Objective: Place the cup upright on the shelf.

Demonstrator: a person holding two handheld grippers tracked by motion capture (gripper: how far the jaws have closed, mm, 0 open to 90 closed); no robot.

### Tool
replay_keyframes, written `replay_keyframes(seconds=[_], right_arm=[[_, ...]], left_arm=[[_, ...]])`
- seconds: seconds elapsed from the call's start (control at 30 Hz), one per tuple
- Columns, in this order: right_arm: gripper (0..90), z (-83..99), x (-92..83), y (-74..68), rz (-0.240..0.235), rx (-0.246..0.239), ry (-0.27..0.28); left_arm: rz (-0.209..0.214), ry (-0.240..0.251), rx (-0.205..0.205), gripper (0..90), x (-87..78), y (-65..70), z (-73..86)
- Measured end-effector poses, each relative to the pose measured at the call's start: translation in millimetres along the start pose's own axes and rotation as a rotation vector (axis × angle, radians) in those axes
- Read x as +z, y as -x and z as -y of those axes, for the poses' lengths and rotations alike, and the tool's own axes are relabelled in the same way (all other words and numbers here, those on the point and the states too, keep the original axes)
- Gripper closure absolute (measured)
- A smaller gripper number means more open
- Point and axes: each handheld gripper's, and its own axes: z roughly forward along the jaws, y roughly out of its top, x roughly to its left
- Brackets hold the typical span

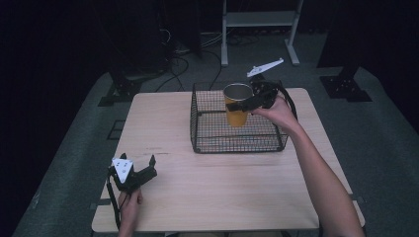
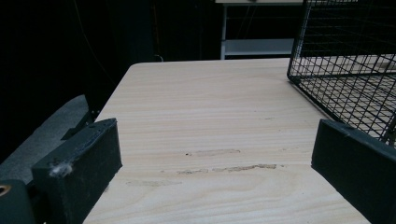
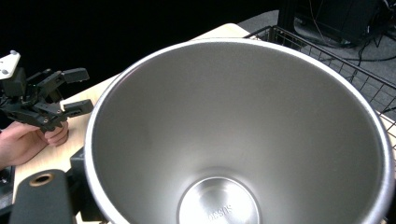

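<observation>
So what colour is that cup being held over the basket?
The cup is yellow-orange outside, with a silvery metal inside; the high view shows the outside best.

1. Small stamped lettering is seen on the inner bottom of the steel cup [image 3: 233,140], at the centre of its round base; it appears upside down and is too small and blurred to be read with certainty.
2. No other text, label, brand, number or sign can be read, inside the cup or beyond it.

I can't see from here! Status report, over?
Right gripper clamped on yellow cup, over wire basket. Left gripper open, idle on table. Nothing blocking.
</observation>
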Motion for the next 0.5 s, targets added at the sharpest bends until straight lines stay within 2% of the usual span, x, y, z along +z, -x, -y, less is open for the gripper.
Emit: replay_keyframes(seconds=[0.33, 0.5], right_arm=[[13.1, -1.2, 16.8, 8.6, -0.002, 0.002, -0.031], [13.1, 1.3, 25.8, 14.8, -0.001, 0.019, -0.04]], left_arm=[[0.001, 0.001, -0.002, 0.8, 0.0, -0.1, 0.0], [0.001, 0.0, 0.0, 0.8, -0.1, -0.1, 0.0]])
